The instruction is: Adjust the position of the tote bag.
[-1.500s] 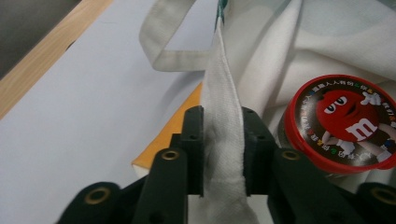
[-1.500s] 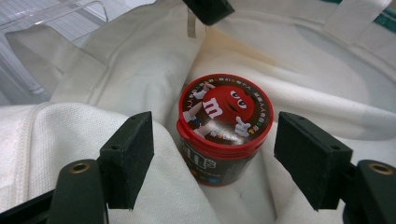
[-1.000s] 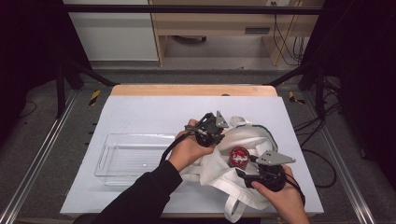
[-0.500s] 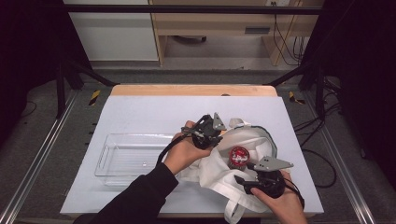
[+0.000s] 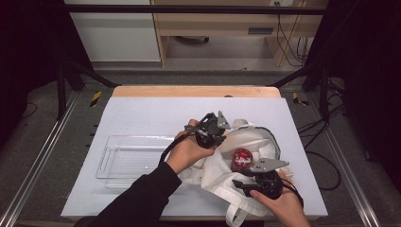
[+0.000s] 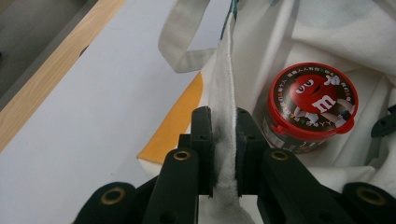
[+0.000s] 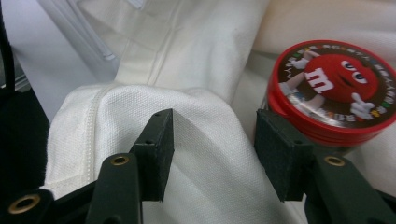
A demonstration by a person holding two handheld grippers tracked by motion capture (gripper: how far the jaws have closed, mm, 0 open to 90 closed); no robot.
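Observation:
A white cloth tote bag (image 5: pixel 215 166) lies crumpled at the table's right, its mouth held up. Inside stands a candy tub with a red lid (image 5: pixel 242 157) (image 6: pixel 310 105) (image 7: pixel 334 84). My left gripper (image 5: pixel 220 135) (image 6: pixel 224 135) is shut on the bag's upright rim (image 6: pixel 223 79), and the cloth runs between its pads. My right gripper (image 5: pixel 241 178) (image 7: pixel 215 149) is at the bag's near side, just left of the tub. Its jaws have just been closing and stand apart over a fold of cloth (image 7: pixel 196 112) without pinching it.
A clear plastic tray (image 5: pixel 106 161) sits on the white tabletop (image 5: pixel 156 113) to the left of the bag. A wooden strip (image 5: pixel 194 91) edges the far side. The bag's straps hang over the near edge (image 5: pixel 234 215).
The right gripper has slid a little toward the near edge of the table. The left hand, the bag's rim and the tub have stayed put.

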